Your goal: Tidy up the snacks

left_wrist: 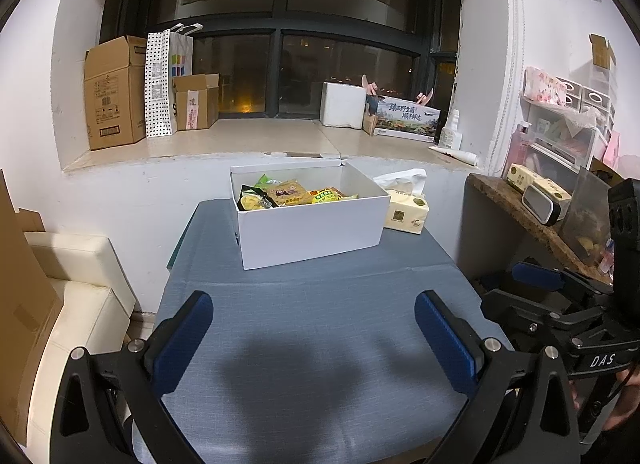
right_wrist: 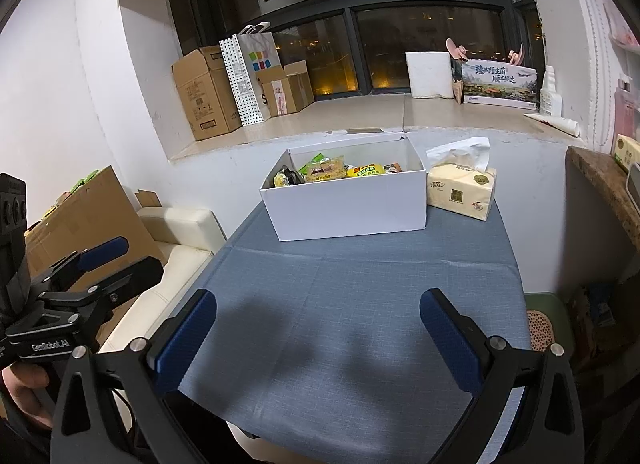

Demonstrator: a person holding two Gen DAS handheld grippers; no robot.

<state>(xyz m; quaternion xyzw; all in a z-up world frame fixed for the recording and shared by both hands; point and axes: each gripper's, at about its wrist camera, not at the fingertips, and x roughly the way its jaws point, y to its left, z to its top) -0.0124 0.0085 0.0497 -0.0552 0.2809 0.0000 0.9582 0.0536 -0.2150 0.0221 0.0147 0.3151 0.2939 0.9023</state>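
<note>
A white cardboard box (left_wrist: 312,227) stands at the far end of the blue-clothed table (left_wrist: 320,324), holding several snack packets (left_wrist: 288,192). It also shows in the right wrist view (right_wrist: 352,207) with the snack packets (right_wrist: 326,168) inside. My left gripper (left_wrist: 314,328) is open and empty, above the near part of the table, well short of the box. My right gripper (right_wrist: 318,328) is open and empty too, beside the left one. Each gripper shows at the edge of the other's view, the right gripper (left_wrist: 560,296) and the left gripper (right_wrist: 92,264).
A yellow tissue pack (left_wrist: 406,209) stands right of the box, also in the right wrist view (right_wrist: 462,187). A cream sofa (left_wrist: 80,292) and cardboard lie left of the table. A wooden shelf (left_wrist: 532,219) with items is on the right. Boxes line the window sill (left_wrist: 240,139).
</note>
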